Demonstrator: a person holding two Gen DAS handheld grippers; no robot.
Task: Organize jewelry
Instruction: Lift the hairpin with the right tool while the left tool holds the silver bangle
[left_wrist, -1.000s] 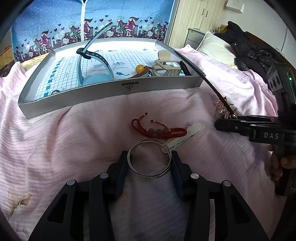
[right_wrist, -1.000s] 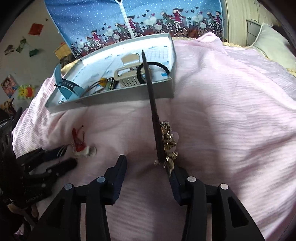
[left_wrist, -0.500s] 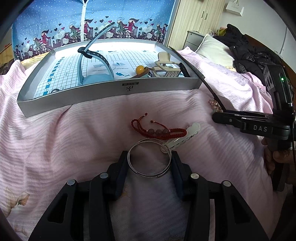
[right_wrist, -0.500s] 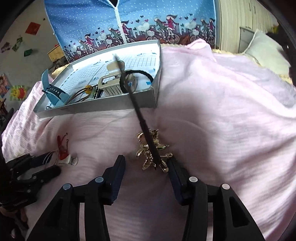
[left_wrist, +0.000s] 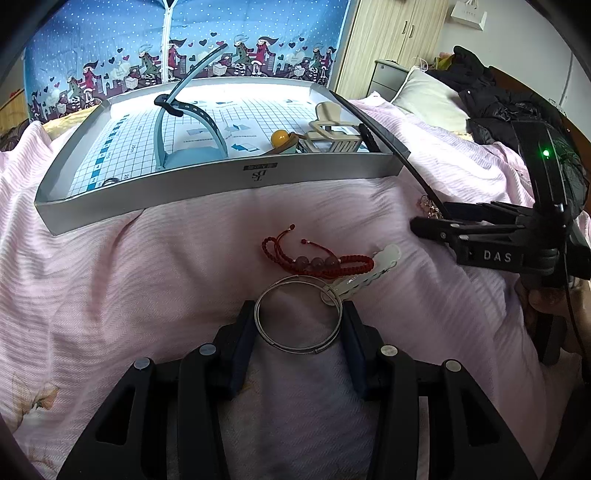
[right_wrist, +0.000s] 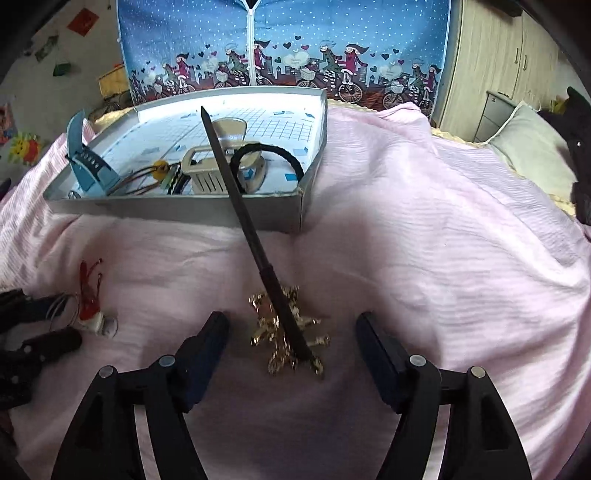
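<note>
Jewelry lies scattered on the pink bedspread (left_wrist: 147, 266) in front of the grey tray (left_wrist: 221, 181), which serves as your landmark. Your left claw (left_wrist: 297, 325) is spread about as wide as the silver bangle (left_wrist: 297, 319), whose ring sits flat on the bedspread between its two fingers; whether the pads actually touch the metal, you cannot tell. Just beyond the bangle, toward the tray, lies the red cord bracelet (left_wrist: 317, 258) with its beads, and a pale hair clip (left_wrist: 365, 273) lies against it, one end touching the bangle's rim.

Your right claw (right_wrist: 291, 332) is wide open and holds nothing. The gold chain piece (right_wrist: 284, 332) rests in a heap on the bedspread between its fingers, clear of both. A long black stick (right_wrist: 240, 206) rises from that heap and leans over the tray's near wall.

Inside the tray you have a blue watch strap (left_wrist: 184, 122) standing arched, a beige claw clip (left_wrist: 332, 133), a yellow bead (left_wrist: 279, 137) and a black hair tie (right_wrist: 269, 158). The tray itself sits on the bedspread, farther from you than all the loose pieces.
</note>
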